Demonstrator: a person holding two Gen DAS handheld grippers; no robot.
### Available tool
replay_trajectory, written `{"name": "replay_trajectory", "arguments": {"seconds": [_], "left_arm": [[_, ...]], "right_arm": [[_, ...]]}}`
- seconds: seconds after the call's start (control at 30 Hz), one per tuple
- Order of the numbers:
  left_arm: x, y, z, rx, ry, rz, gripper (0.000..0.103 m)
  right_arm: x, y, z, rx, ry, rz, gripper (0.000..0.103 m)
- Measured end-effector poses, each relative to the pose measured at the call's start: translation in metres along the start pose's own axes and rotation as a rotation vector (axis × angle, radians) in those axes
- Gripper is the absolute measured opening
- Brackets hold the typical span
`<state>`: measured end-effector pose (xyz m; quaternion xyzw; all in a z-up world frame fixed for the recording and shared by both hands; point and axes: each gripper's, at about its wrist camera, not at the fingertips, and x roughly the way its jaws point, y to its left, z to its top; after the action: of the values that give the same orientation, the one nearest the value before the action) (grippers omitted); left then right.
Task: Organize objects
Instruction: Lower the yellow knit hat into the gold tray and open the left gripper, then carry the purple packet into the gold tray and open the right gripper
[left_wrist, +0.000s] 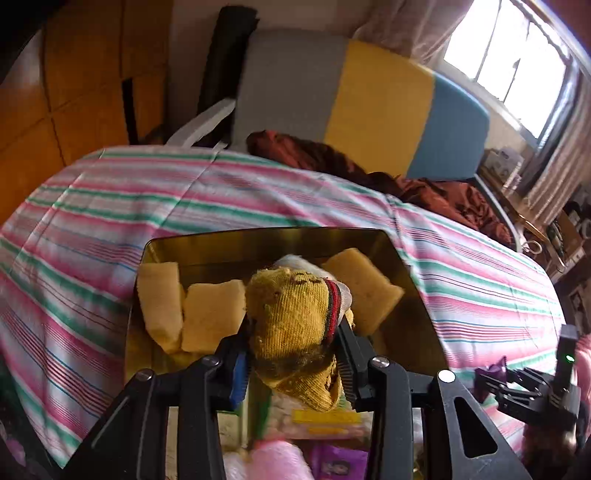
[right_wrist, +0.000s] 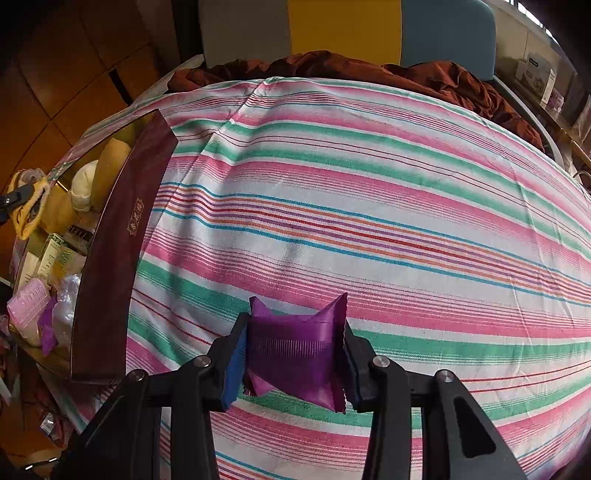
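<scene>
- One yellow knitted sock (left_wrist: 295, 325) is gripped by the left gripper (left_wrist: 293, 354), held over the open box (left_wrist: 421, 295).
- Three yellow sponge blocks (left_wrist: 212, 314) are counted inside the box.
- One purple sachet (right_wrist: 295, 354) is clamped by the right gripper (right_wrist: 293, 363), above the striped bedsheet (right_wrist: 369, 221).

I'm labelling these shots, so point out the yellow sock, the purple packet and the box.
yellow sock (left_wrist: 291, 314), left wrist view, on its knitted middle.
purple packet (right_wrist: 295, 350), right wrist view, on its glossy front.
box (right_wrist: 114, 251), right wrist view, on its dark red outer wall.
</scene>
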<state>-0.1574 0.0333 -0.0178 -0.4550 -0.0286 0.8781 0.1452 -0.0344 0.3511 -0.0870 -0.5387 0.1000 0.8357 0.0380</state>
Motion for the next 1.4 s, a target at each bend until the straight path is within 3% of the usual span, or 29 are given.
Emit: {"name": "replay_trajectory", "arguments": {"seconds": [0.23,0.3,0.43,0.63,0.8,0.93,1.13,1.3,1.4], "left_arm": [[0.025,0.019,0.007,-0.022,0.052,0.065,0.058],[0.02,0.019,0.006,-0.022,0.031,0.076,0.064],[0.005,0.023,-0.001,-0.026,-0.013,0.077,0.065],[-0.037,0.026,-0.02,-0.042,-0.124,0.079,0.07],[-0.076,0.023,-0.037,-0.029,-0.216,0.118,0.088],[-0.101,0.023,-0.05,-0.039,-0.267,0.163,0.102],[-0.121,0.026,-0.062,-0.063,-0.285,0.222,0.103],[-0.126,0.023,-0.071,-0.072,-0.282,0.295,0.103],[-0.128,0.017,-0.076,-0.06,-0.298,0.357,0.103]], "right_arm": [[-0.002,0.001,0.002,0.036,-0.004,0.023,0.043],[-0.006,0.004,0.003,0.041,-0.015,0.028,0.043],[-0.028,0.022,0.015,0.024,-0.085,0.05,0.043],[-0.055,0.089,0.039,-0.093,-0.153,0.16,0.043],[-0.047,0.159,0.046,-0.225,-0.145,0.207,0.043],[-0.023,0.195,0.05,-0.259,-0.105,0.215,0.044],[0.001,0.218,0.046,-0.28,-0.071,0.197,0.047],[-0.007,0.22,0.034,-0.28,-0.109,0.169,0.069],[-0.017,0.219,0.025,-0.282,-0.137,0.161,0.07]]}}
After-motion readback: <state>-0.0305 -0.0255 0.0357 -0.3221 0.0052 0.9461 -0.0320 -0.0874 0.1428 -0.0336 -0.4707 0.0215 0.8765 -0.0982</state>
